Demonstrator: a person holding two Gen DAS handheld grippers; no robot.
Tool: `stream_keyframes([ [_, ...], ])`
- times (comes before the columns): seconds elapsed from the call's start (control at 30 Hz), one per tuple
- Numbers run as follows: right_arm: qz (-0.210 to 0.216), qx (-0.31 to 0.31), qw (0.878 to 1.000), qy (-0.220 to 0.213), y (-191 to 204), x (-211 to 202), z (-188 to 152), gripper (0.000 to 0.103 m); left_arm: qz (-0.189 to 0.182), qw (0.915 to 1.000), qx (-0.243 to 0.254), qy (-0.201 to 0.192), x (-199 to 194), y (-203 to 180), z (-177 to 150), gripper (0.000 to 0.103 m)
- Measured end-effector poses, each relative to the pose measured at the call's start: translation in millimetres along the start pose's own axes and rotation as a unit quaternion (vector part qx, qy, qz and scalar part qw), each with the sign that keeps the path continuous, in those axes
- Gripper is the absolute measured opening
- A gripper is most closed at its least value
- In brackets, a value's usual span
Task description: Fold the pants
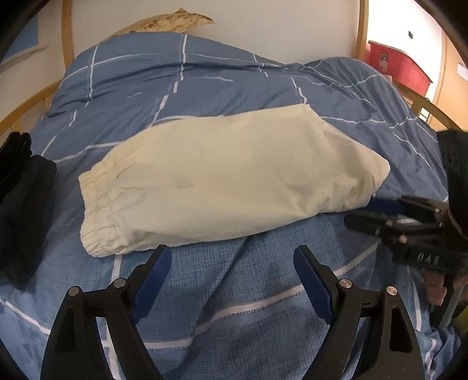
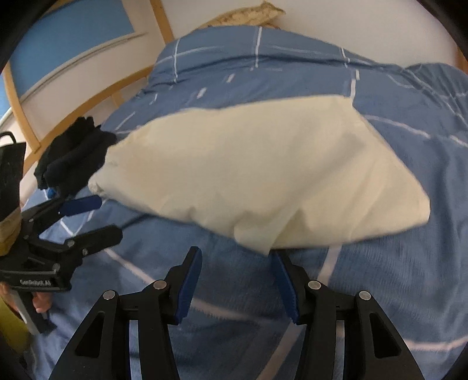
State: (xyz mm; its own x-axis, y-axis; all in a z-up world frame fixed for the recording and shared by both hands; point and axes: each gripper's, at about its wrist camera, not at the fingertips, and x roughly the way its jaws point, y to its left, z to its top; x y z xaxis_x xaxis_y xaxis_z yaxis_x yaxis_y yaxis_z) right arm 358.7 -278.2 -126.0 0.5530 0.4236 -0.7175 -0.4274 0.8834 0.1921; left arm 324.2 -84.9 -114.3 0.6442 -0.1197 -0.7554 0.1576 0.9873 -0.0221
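Cream pants lie folded on the blue checked bed cover, with the elastic waistband at the left in the left wrist view. My left gripper stands open just in front of the pants' near edge, and nothing is between its fingers. It also shows at the left of the right wrist view, left gripper. My right gripper is open. The lower folded corner of the pants hangs right at its fingertips, and the pads do not press on it. In the left wrist view the right gripper sits at the pants' right end.
A pile of dark clothes lies on the bed left of the pants, dark clothes. A wooden bed frame runs along the left side. A red bin stands beyond the bed at the right. A pillow lies at the headboard.
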Motion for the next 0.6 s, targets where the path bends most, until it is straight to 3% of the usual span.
stream_keyframes([
  [0.07,-0.005,-0.018,0.999,-0.027,3.3,-7.7,5.4,0.052,0.0,1.0,-0.001,-0.002,-0.7,0.2,0.7,0.085],
  [0.3,0.0,-0.053,0.997,-0.058,8.0,0.9,30.1,0.058,0.005,1.0,-0.001,0.002,1.3,0.3,0.8,0.085],
  [0.5,0.028,-0.046,0.998,-0.037,-8.8,18.1,28.3,0.059,0.018,0.9998,0.0,0.001,2.2,0.4,2.2,0.085],
  [0.6,0.059,-0.054,0.997,-0.007,-16.6,20.8,24.0,0.059,0.021,0.9996,0.017,0.001,2.7,-7.5,1.7,0.085],
])
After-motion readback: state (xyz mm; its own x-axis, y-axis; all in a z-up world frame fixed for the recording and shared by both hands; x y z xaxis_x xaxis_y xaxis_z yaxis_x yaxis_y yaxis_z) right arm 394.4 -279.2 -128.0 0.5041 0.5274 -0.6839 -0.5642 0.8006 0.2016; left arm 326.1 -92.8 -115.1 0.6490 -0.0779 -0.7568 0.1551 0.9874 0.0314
